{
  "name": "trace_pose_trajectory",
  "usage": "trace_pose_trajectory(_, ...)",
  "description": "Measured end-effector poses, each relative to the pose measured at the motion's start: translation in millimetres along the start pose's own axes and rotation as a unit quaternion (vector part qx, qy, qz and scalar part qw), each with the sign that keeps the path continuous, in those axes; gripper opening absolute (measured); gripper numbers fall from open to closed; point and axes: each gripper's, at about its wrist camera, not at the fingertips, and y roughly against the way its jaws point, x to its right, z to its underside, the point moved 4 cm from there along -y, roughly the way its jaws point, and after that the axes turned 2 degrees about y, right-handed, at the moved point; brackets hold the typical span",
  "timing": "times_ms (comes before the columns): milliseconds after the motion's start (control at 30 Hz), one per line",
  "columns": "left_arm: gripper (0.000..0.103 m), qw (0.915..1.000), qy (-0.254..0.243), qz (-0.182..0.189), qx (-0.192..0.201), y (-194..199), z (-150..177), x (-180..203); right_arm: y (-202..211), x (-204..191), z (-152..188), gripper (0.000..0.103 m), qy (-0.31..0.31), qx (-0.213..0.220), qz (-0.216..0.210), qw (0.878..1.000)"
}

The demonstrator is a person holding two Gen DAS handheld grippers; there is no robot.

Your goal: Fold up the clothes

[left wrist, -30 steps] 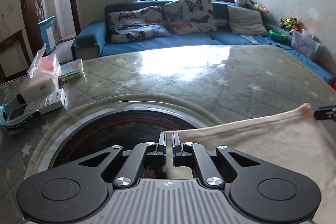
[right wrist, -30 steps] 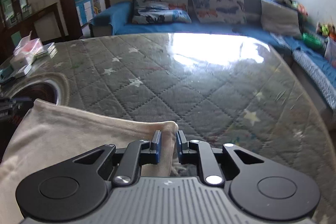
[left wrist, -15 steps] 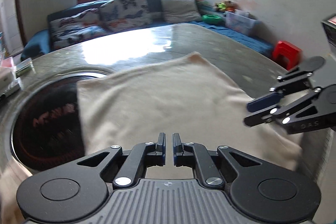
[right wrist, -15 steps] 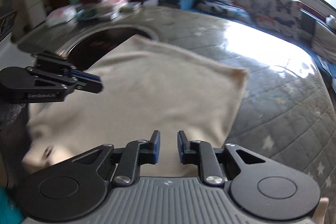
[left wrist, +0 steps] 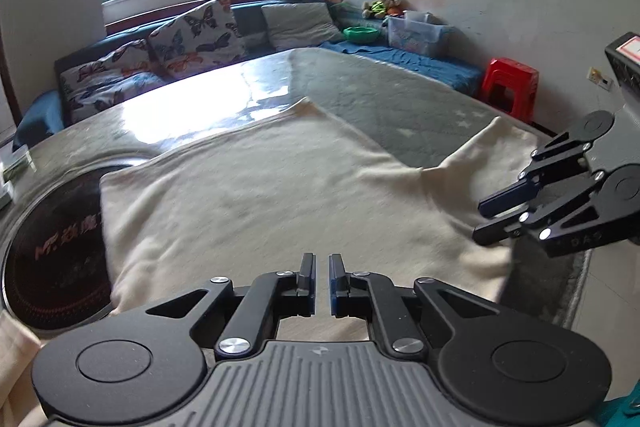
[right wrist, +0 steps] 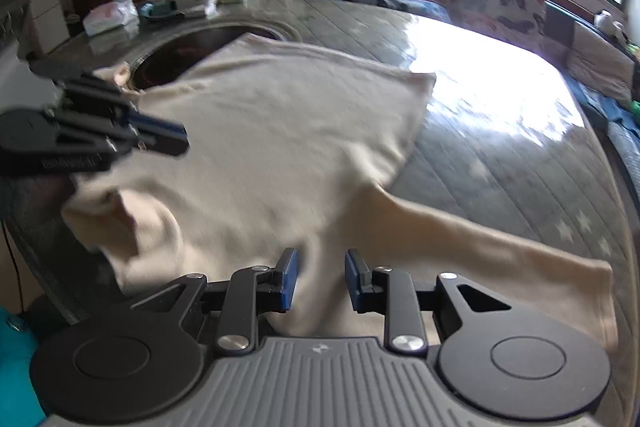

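A cream long-sleeved top (left wrist: 260,195) (right wrist: 280,131) lies spread on the round table, partly over the dark round hob (left wrist: 52,255) (right wrist: 188,51). One sleeve (right wrist: 500,247) (left wrist: 480,147) reaches toward the table's edge. My left gripper (left wrist: 322,279) (right wrist: 184,141) is shut and hovers over the top's near part; no fabric hangs from it. My right gripper (right wrist: 322,279) (left wrist: 482,223) hovers over the sleeve end of the top. Its jaws stand apart, with cloth showing below the gap and nothing pressed by the pads.
The table (left wrist: 400,95) wears a grey quilted cover under glass; its rim (left wrist: 576,291) runs close on the right. Tissue packs and small items (right wrist: 112,15) sit at its far side. Beyond it are a blue sofa with butterfly cushions (left wrist: 192,35) and a red stool (left wrist: 508,83).
Both grippers, each on a corner of the top one second ago, have swung away from it. The top now lies flat. The right jaws have opened wider.
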Motion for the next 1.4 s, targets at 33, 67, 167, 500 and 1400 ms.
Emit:
trace_pose_trajectory(33,0.007,1.0,-0.005,0.005,0.0,-1,-2,6,2,2,4,0.025,-0.001,-0.001,0.005,1.0)
trace_pose_trajectory(67,0.007,0.9999,-0.011,0.011,0.001,-3,-3,12,3,4,7,0.025,-0.004,0.0,0.009,1.0)
trace_pose_trajectory(167,0.008,0.9993,-0.021,0.03,0.002,-6,-6,30,11,12,15,0.027,-0.022,0.003,0.018,1.0)
trace_pose_trajectory(500,0.008,0.996,-0.049,0.074,-0.012,-21,-2,73,32,91,46,0.028,-0.16,0.023,0.107,0.981)
trace_pose_trajectory(1400,0.014,0.9955,-0.052,0.075,-0.028,-27,0,82,34,192,83,0.004,-0.34,0.085,0.243,0.904)
